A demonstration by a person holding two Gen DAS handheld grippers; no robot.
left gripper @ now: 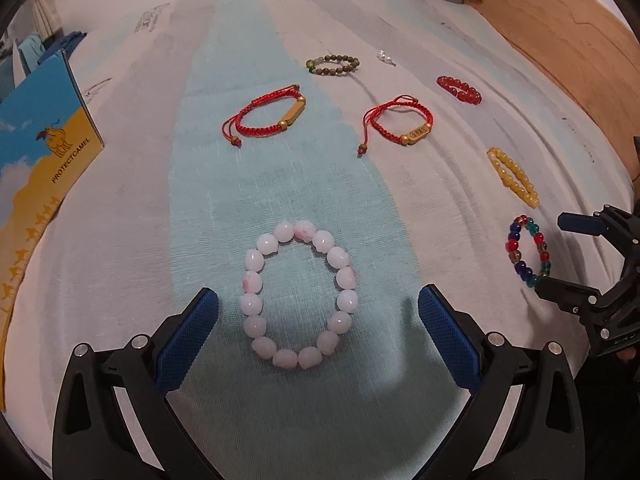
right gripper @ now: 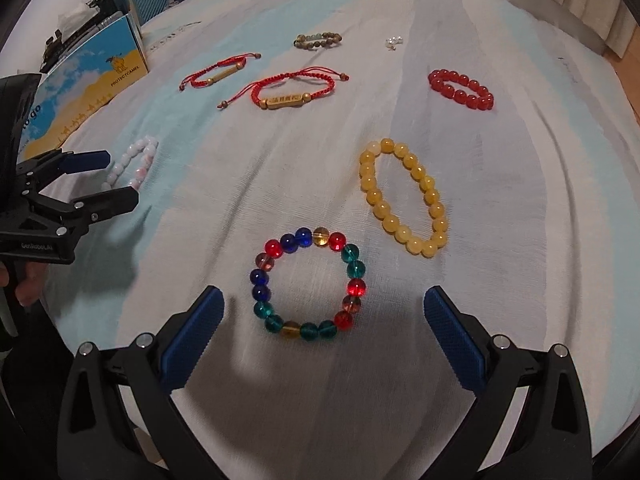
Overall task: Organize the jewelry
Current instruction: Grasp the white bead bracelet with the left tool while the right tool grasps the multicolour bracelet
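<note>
Several bracelets lie on a pale striped bedsheet. A pink-white bead bracelet lies flat between the fingers of my open left gripper. A multicoloured glass bead bracelet lies between the fingers of my open right gripper. Beyond it rest a yellow bead bracelet and a red bead bracelet. Two red cord bracelets with gold bars and a brown-green bead bracelet lie farther back. In the left wrist view, the right gripper is at the right edge.
A blue and yellow box marked PROTECTCAMEL stands at the left. A small clear bead piece lies at the back. A wooden headboard rises at the far right. A hand holds the left gripper. Clutter sits beyond the box.
</note>
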